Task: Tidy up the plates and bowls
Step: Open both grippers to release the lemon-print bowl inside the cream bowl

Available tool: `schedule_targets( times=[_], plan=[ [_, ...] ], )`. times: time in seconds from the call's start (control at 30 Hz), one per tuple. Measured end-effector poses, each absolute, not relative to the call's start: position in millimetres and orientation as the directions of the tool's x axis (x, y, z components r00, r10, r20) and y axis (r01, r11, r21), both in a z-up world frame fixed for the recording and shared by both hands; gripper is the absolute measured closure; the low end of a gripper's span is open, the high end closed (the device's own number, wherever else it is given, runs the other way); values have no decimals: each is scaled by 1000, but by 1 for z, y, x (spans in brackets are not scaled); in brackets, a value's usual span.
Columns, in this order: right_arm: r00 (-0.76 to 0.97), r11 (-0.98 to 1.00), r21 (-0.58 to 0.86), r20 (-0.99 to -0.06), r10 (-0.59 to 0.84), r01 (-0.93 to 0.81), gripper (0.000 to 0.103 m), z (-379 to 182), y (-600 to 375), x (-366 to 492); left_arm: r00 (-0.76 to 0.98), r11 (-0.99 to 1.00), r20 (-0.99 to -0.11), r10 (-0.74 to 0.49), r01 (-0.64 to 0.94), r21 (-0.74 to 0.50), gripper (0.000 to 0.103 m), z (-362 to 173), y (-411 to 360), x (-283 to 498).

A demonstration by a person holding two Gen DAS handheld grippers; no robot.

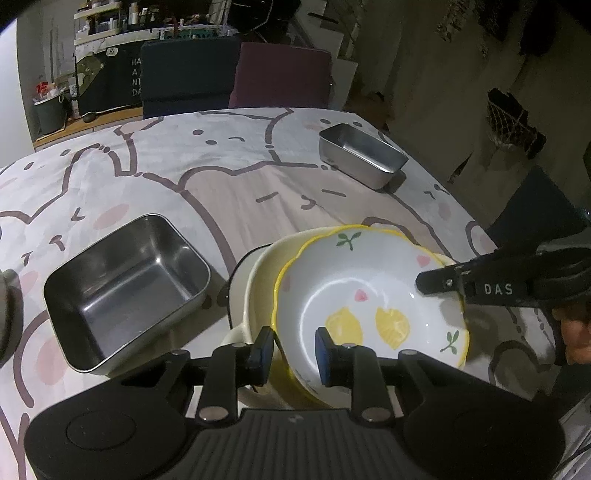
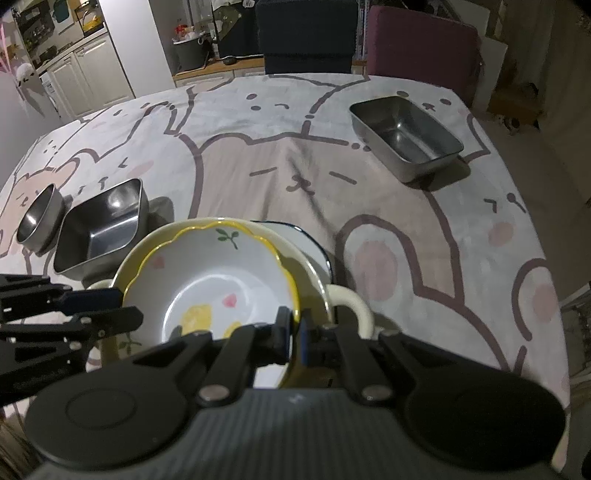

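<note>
White lemon-print bowl point(image 1: 369, 295), scalloped yellow rim, tilted in cream bowl point(image 1: 258, 280).

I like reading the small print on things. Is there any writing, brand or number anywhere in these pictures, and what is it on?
"DAS": white letters on the black right hand-held gripper, seen from the left wrist camera.
"HA", "A", "NI", "DA": cut-off white letters on a dark cloth behind the table; the rest is hidden by the dark blue chair.
The shelf items behind are too small to read.
No writing shows on the lemon bowl or the steel trays.
</note>
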State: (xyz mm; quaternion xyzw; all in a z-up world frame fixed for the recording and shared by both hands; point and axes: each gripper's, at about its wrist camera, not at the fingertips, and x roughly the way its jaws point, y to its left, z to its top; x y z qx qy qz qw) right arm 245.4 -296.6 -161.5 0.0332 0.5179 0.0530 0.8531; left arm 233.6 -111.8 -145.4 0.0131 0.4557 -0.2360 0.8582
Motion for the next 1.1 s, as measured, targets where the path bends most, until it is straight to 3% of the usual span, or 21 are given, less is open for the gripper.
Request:
schedule_targets(
  times=[1.1],
  plan=[
    [388, 990, 137, -911, 138, -30, 92, -186, -295, 267, 478, 878, -768, -427, 422, -226, 76, -138, -102, 232]
  ],
)
